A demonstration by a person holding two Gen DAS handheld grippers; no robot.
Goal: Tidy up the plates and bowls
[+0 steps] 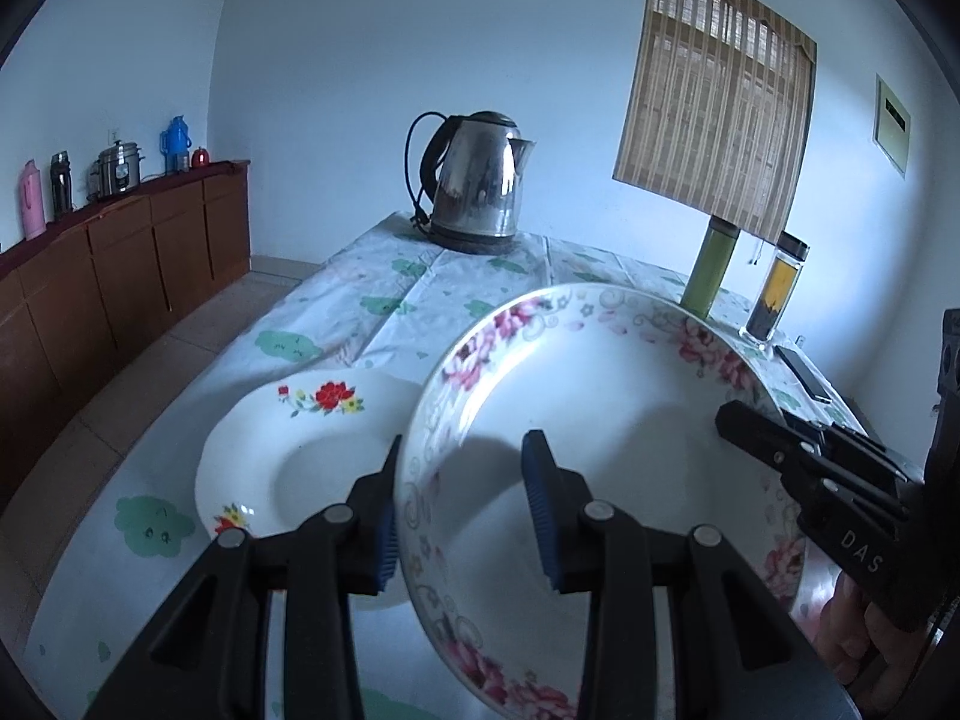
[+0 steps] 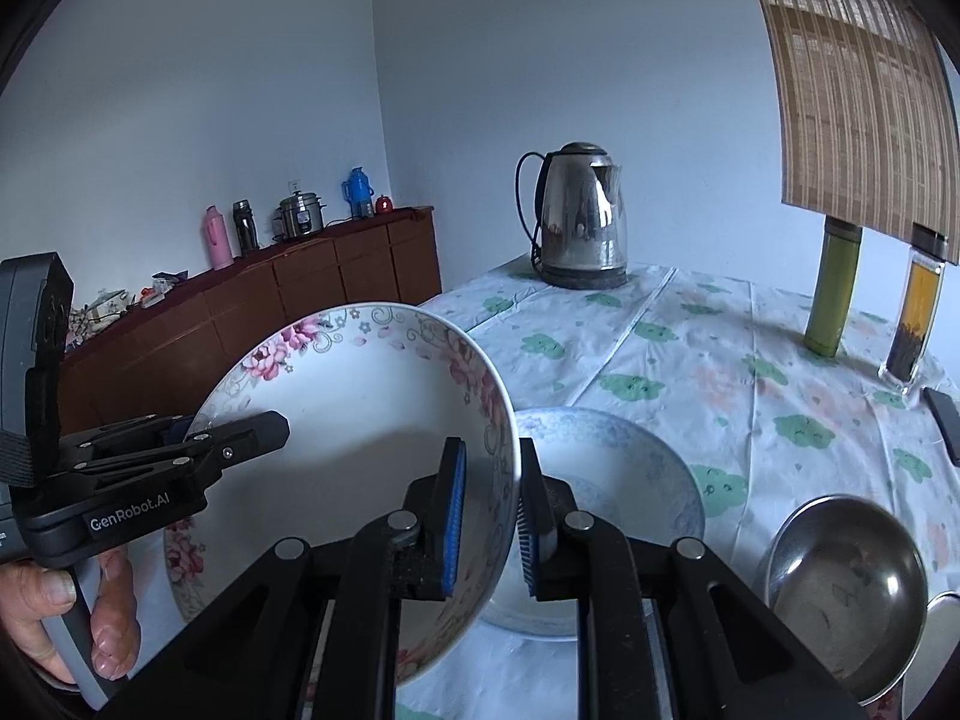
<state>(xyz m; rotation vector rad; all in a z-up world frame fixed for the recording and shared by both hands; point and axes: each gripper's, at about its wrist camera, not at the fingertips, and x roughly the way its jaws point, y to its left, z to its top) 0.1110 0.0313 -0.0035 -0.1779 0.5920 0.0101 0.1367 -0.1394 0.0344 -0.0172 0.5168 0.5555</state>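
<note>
Both grippers, left gripper (image 1: 465, 510) and right gripper (image 2: 492, 519), pinch opposite rims of the pink-flowered plate (image 1: 600, 396), lifted; red-flowered plate (image 1: 282, 450), blue bowl (image 2: 618, 468), steel bowl (image 2: 852, 588) remain unstacked.

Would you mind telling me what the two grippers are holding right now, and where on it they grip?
Both hold the pink-flowered bowl by its rim, on opposite sides: the left gripper and the right gripper each straddle the edge.

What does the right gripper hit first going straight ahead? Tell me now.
The pink-flowered bowl, whose rim is already between the right gripper's pads. Beyond that rim, probably the tablecloth short of the kettle, though depth is unclear.
</note>
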